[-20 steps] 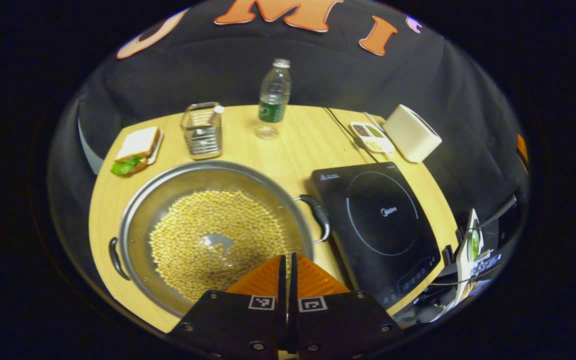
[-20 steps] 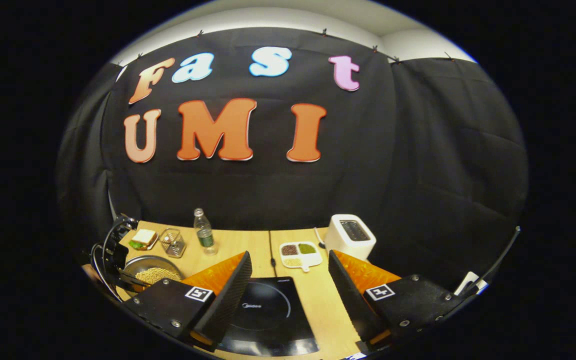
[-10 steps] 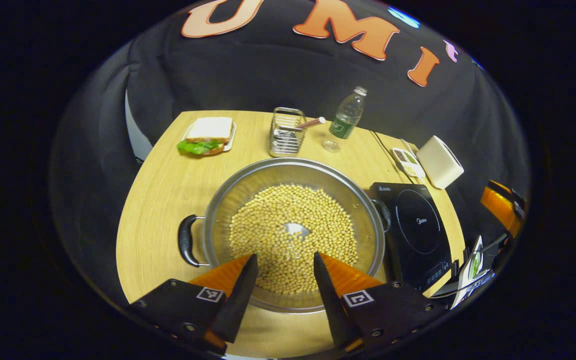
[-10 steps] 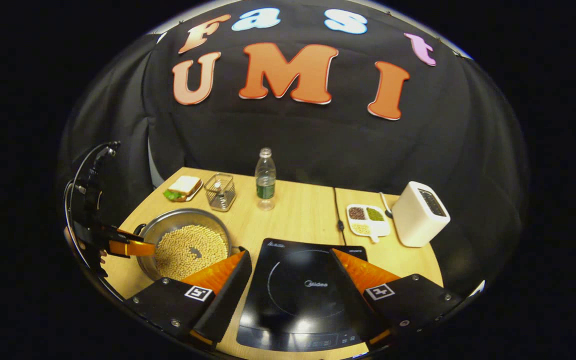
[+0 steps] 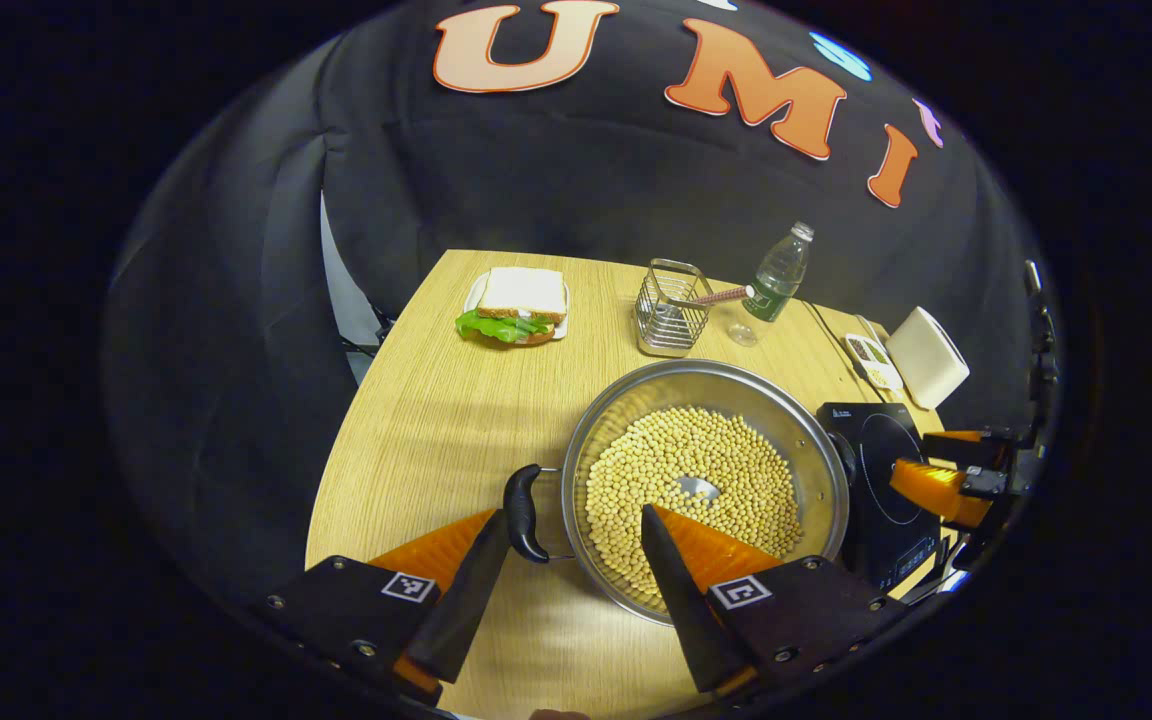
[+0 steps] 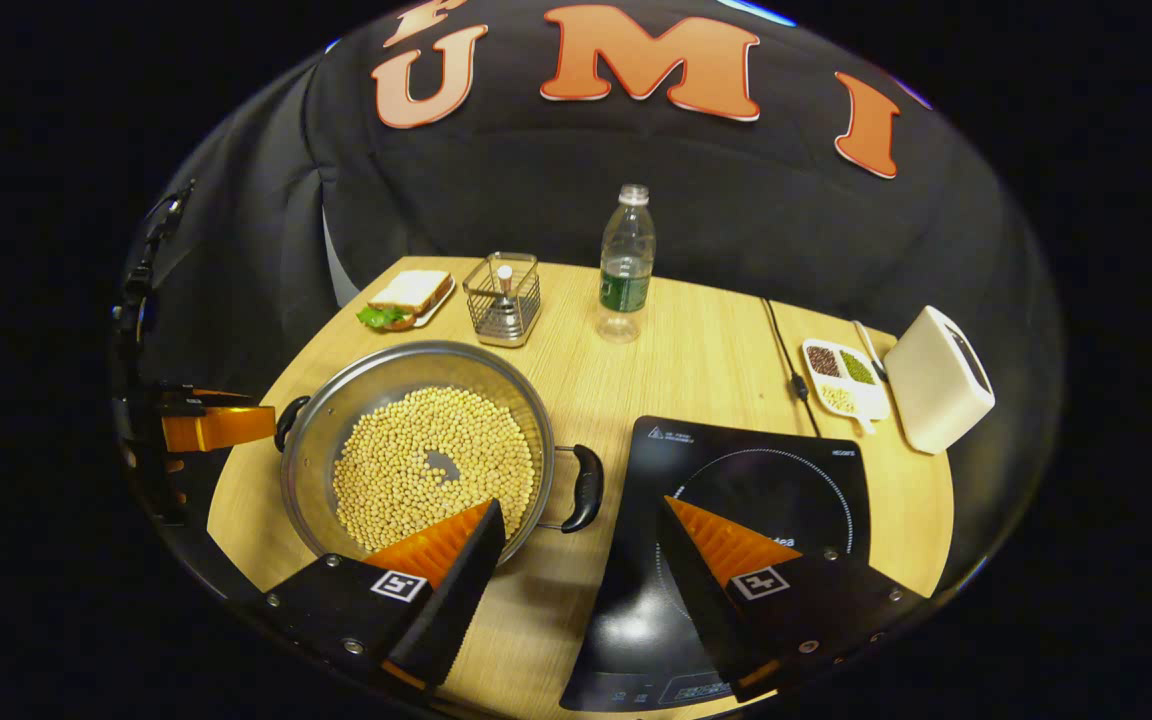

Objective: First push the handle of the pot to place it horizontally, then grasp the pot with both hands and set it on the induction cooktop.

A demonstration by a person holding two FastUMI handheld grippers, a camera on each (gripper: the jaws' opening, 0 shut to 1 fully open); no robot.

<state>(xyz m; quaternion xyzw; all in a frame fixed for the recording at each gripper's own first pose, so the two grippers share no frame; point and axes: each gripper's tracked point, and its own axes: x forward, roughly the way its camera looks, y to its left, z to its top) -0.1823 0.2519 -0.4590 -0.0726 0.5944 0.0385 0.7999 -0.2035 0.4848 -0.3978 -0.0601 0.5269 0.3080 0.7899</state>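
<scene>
Pot (image 6: 416, 440) handles (image 6: 584, 488) level, sideways

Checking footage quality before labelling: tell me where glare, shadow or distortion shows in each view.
Left gripper view: the table edges bow from fisheye; shadow lies under the pot. Right gripper view: glare streaks the induction cooktop near edge.

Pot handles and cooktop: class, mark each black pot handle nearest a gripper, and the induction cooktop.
Left pot handle (image 5: 520, 513), left gripper view: middle of the black grip.
Right pot handle (image 6: 588, 488), right gripper view: middle of the black grip.
Induction cooktop (image 6: 736, 470), right gripper view: bare glass inside the ring.
</scene>
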